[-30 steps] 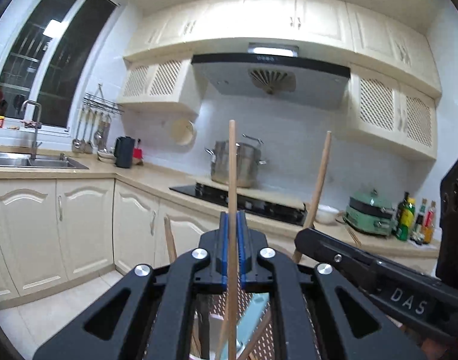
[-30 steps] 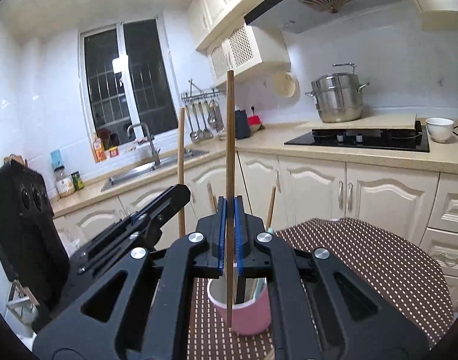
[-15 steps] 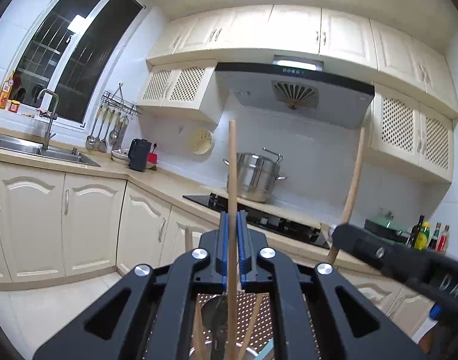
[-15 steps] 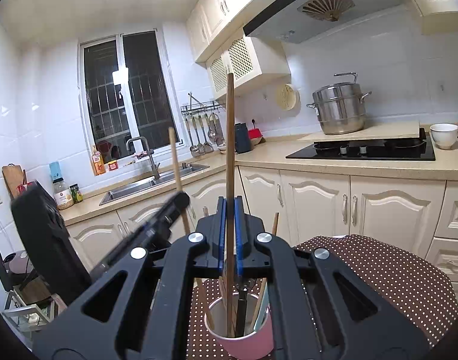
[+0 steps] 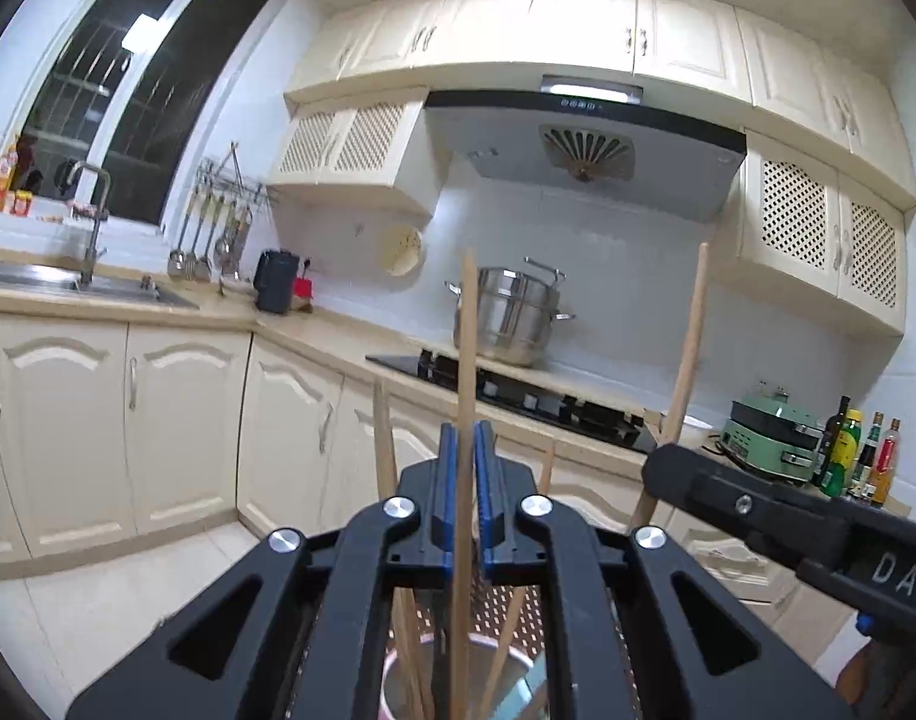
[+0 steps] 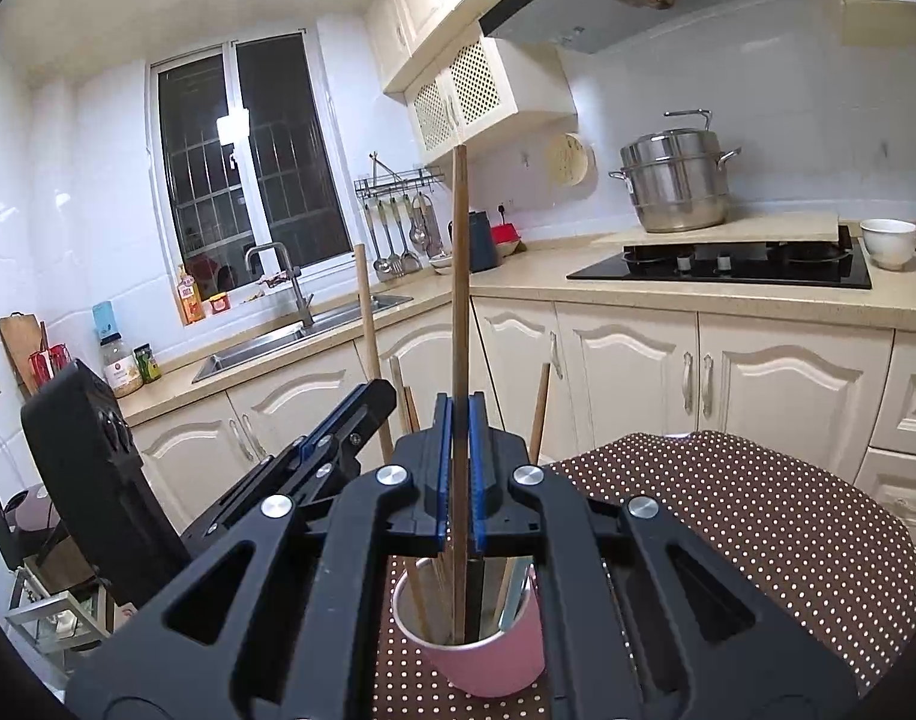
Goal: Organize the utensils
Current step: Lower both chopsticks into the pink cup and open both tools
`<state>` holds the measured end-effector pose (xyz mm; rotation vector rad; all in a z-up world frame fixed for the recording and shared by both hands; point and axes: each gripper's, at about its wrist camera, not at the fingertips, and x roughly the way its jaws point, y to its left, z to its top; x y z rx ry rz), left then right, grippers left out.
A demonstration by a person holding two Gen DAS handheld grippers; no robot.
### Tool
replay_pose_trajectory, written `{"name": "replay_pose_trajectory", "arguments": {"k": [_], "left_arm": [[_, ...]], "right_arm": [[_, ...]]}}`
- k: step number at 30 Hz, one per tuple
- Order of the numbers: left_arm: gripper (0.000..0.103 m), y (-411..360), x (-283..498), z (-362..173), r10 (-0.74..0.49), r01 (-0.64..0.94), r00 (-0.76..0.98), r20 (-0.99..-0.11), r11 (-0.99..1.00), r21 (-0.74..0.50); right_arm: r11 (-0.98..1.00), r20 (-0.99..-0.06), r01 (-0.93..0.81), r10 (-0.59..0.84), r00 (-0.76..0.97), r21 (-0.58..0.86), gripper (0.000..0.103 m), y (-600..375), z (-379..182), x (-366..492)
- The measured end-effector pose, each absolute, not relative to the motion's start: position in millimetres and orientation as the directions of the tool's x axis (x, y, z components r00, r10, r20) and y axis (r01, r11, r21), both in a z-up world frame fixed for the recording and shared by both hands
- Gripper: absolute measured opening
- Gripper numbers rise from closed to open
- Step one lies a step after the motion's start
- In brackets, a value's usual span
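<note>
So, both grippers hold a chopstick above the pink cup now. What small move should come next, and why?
Probably open the right gripper first. Its chopstick stands upright with its lower end already inside the pink cup, among the other utensils, so it should settle there. The left gripper looks shut on its own chopstick, whose lower end also reaches into the cup, and could release after.

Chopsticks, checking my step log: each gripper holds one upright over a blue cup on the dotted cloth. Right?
One thing is off: the cup is pink, not blue, as the right wrist view shows. The rest holds: the right gripper and left gripper each hold a chopstick upright over it, on the dotted cloth.
</note>
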<state>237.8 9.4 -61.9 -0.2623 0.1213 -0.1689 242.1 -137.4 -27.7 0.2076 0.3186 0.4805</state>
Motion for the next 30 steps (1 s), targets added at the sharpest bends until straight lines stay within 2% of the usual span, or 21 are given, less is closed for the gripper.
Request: {"name": "replay_pose_trajectory", "arguments": {"k": [3, 8, 12, 30], "left_arm": [[0.031, 13, 234, -66, -0.203, 0.161, 0.972, -0.120, 0.944, -0.288], [0.032, 16, 225, -66, -0.201, 0.158, 0.969, -0.142, 0.950, -0.267], [0.040, 21, 219, -63, -0.201, 0.152, 0.967, -0.158, 0.950, -0.274], [0.051, 36, 198, -62, -0.158, 0.101, 0.956, -0.249, 0.969, -0.224]], "right_arm": [[0.869, -0.257, -0.417, 0.481, 0.838, 0.268, 0.006, -135, -30, 239], [0.874, -0.272, -0.406, 0.473, 0.838, 0.268, 0.006, -133, -35, 236], [0.879, -0.281, -0.395, 0.463, 0.841, 0.267, 0.006, -133, -38, 234], [0.895, -0.352, -0.365, 0.438, 0.827, 0.257, 0.006, -117, -61, 231]]}}
